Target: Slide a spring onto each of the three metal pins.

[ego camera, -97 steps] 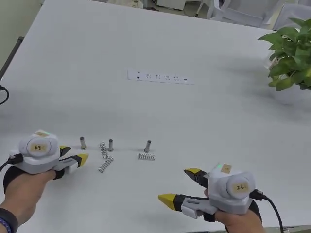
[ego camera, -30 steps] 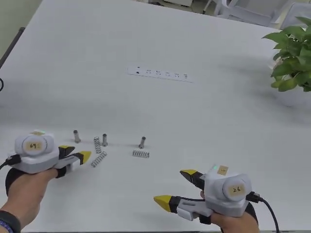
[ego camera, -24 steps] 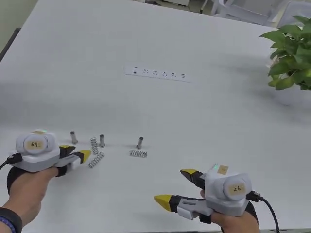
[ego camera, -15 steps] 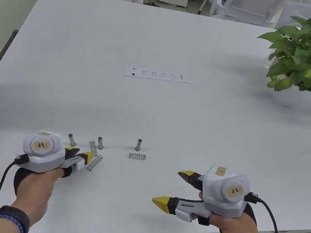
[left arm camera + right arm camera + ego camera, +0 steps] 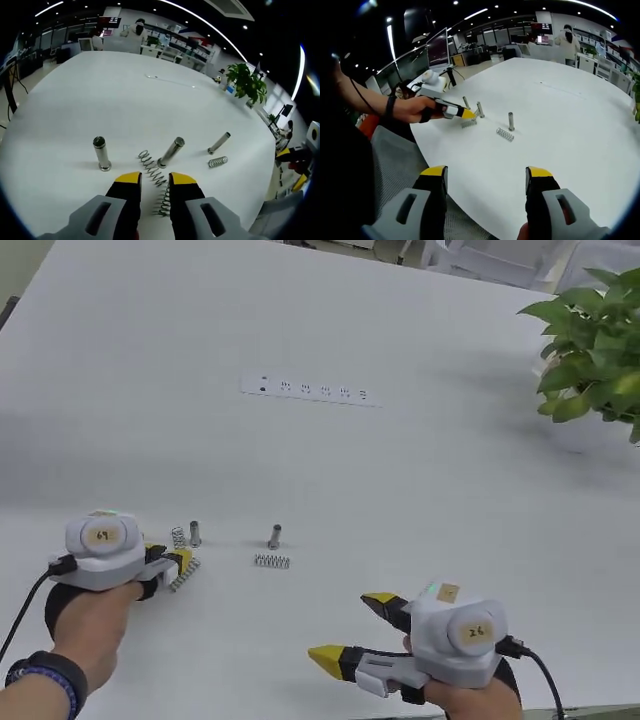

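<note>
Straddling a spring (image 5: pixel 163 200) near the middle pin (image 5: pixel 170 151), left gripper (image 5: pixel 155 177) fingers sit narrowly apart; right gripper (image 5: pixel 486 172) fingers spread wide, holding nothing.

The table (image 5: pixel 400 470) is white, pins (image 5: pixel 101 154) grey, springs (image 5: pixel 217 161) silvery, left gripper (image 5: pixel 156 177) and right gripper (image 5: pixel 486 172) white with yellow-tipped jaws.

At 12 o'clock from the left gripper (image 5: pixel 155 176), two springs (image 5: pixel 150 166) lie between and just ahead of its fingers. Pins (image 5: pixel 101 154) stand close at 11, 12 and 1, leaving narrow gaps. Elsewhere the table (image 5: pixel 430 500) is open, with a power strip (image 5: pixel 310 392) far off at 12 and a plant (image 5: pixel 585 350) at 2.
</note>
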`<action>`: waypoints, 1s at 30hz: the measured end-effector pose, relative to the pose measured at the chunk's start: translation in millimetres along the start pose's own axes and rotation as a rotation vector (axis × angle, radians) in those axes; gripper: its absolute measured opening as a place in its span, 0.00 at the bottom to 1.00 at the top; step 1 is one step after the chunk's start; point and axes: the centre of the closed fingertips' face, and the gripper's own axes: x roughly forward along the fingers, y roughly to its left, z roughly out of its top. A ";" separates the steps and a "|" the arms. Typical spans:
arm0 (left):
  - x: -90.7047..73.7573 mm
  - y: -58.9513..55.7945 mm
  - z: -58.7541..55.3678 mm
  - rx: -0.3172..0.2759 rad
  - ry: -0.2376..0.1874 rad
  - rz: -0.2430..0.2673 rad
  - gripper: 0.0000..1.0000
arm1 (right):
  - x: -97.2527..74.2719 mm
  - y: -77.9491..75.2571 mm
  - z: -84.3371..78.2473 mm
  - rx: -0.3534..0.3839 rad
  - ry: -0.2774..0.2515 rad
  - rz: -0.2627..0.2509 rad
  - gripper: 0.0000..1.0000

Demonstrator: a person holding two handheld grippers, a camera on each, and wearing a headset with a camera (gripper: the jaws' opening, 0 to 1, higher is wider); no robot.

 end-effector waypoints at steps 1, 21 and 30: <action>1.2 0.1 -0.3 0.003 0.002 0.002 0.14 | -0.2 0.0 -0.2 0.001 -0.001 0.000 0.62; 0.4 15.8 -9.3 0.183 0.063 0.062 0.03 | 0.4 1.7 2.8 -0.007 -0.002 0.003 0.61; -11.4 27.2 -18.7 0.244 0.087 0.082 0.03 | -1.1 1.6 3.0 -0.008 -0.007 0.000 0.61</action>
